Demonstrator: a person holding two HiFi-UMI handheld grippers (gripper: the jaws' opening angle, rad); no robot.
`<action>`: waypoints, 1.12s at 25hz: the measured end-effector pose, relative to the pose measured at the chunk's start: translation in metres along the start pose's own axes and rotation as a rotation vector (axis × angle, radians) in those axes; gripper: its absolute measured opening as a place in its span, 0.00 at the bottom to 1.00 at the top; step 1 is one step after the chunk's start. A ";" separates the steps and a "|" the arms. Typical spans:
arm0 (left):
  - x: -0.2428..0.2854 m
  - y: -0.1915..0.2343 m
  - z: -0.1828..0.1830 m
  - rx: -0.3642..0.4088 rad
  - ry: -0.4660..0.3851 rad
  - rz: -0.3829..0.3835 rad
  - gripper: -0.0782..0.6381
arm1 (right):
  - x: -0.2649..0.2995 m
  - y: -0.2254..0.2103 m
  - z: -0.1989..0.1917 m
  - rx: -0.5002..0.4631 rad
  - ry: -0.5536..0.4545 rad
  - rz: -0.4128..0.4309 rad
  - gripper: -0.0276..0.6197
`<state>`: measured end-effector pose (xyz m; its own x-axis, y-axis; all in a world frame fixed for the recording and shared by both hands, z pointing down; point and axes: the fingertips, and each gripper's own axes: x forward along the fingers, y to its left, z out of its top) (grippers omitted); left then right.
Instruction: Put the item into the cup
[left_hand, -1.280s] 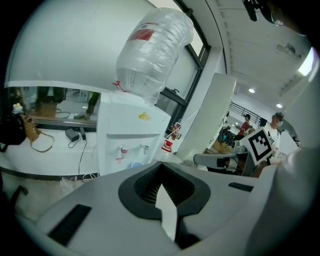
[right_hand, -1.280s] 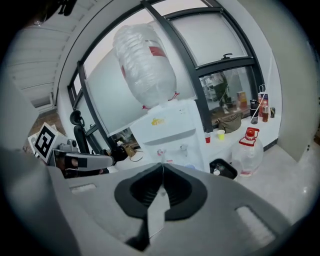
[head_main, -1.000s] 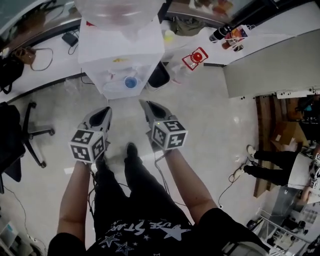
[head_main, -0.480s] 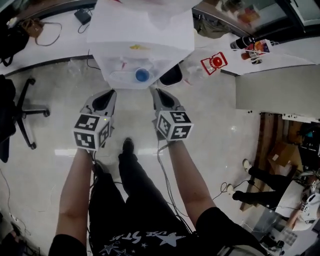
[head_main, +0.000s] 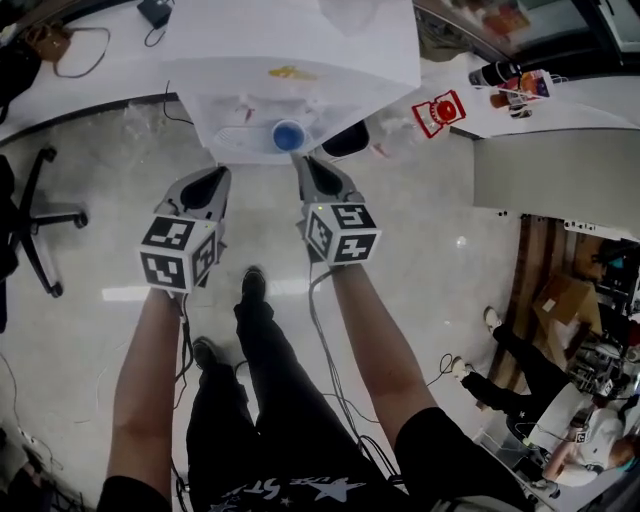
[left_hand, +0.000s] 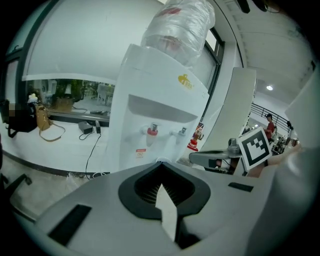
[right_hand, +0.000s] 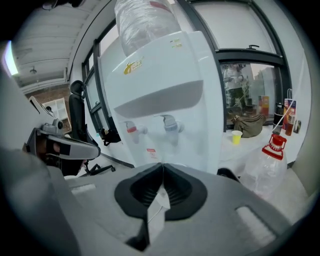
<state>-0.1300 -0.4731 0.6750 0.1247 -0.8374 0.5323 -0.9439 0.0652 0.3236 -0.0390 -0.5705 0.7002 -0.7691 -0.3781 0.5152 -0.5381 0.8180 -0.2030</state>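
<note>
1. The water dispenser (head_main: 300, 60) stands straight ahead of the person, and I place everything else from it.
2. A white surface (head_main: 90, 70) runs behind the dispenser and out to both sides.
3. The left claw (head_main: 221, 172) and right claw (head_main: 298, 158) are held side by side just short of the dispenser's front. Both are clenched tip to tip with nothing between them.
4. A yellow cup (right_hand: 236, 136) stands on the surface to the right of the dispenser, well apart from both claws. It looks to me like the task's cup.
5. A blue round thing (head_main: 288, 135) sits at the dispenser's front ledge, just beyond the right claw. I cannot tell whether it is a cup or a cap.
6. I cannot pick out the item anywhere near the dispenser, and neither claw carries it.
7. As I see it, the risk is going for the wrong round thing. Pushing clenched tips in toward the ledge could also knock over whatever stands there, since the claws must part first.
</note>
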 end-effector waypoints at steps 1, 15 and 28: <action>0.005 0.002 -0.002 0.001 0.005 -0.002 0.12 | 0.006 0.000 0.001 -0.012 -0.002 0.005 0.05; 0.052 0.017 -0.016 -0.020 0.039 -0.037 0.12 | 0.053 -0.009 0.001 -0.140 0.017 0.006 0.05; 0.063 0.019 -0.029 -0.027 0.067 -0.045 0.12 | 0.079 -0.019 -0.016 -0.278 0.062 -0.040 0.05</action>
<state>-0.1312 -0.5088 0.7378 0.1875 -0.8016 0.5677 -0.9284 0.0442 0.3690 -0.0841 -0.6091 0.7587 -0.7220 -0.3919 0.5702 -0.4456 0.8938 0.0501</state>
